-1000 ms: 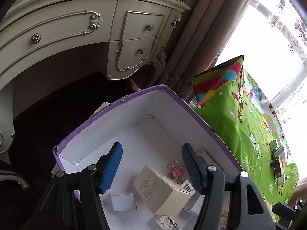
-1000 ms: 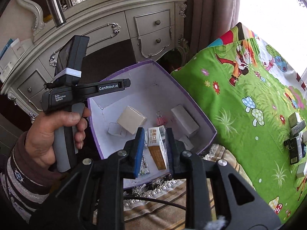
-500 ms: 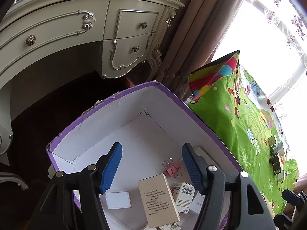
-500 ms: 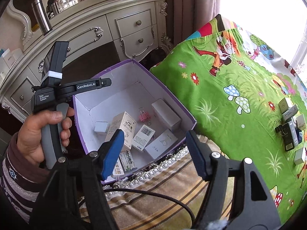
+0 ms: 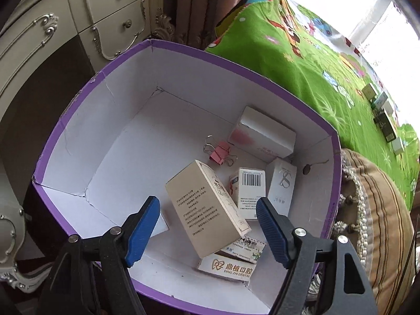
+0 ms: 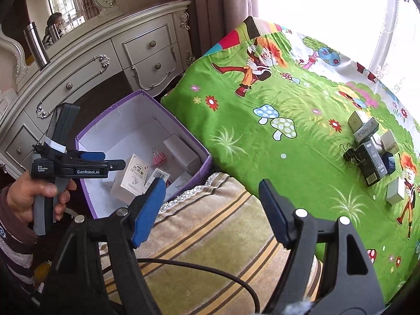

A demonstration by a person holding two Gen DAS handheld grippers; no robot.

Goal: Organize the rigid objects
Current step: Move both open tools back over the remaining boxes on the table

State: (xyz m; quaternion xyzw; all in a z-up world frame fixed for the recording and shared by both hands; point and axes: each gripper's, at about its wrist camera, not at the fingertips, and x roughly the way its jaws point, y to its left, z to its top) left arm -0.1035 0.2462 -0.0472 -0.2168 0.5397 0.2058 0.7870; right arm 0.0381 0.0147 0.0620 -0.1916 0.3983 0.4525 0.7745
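Both grippers, left gripper (image 5: 207, 225) and right gripper (image 6: 212, 204), are gaping wide and empty, the purple-rimmed white cardboard box (image 5: 126, 110) of small cartons lying beyond the left fingers (image 5: 143, 227)

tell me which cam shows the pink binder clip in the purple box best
The left wrist view: the pink binder clip lies close and unobstructed on the purple box floor, wire handles distinct. In the right wrist view it is small and distant, a pink patch among the cartons.
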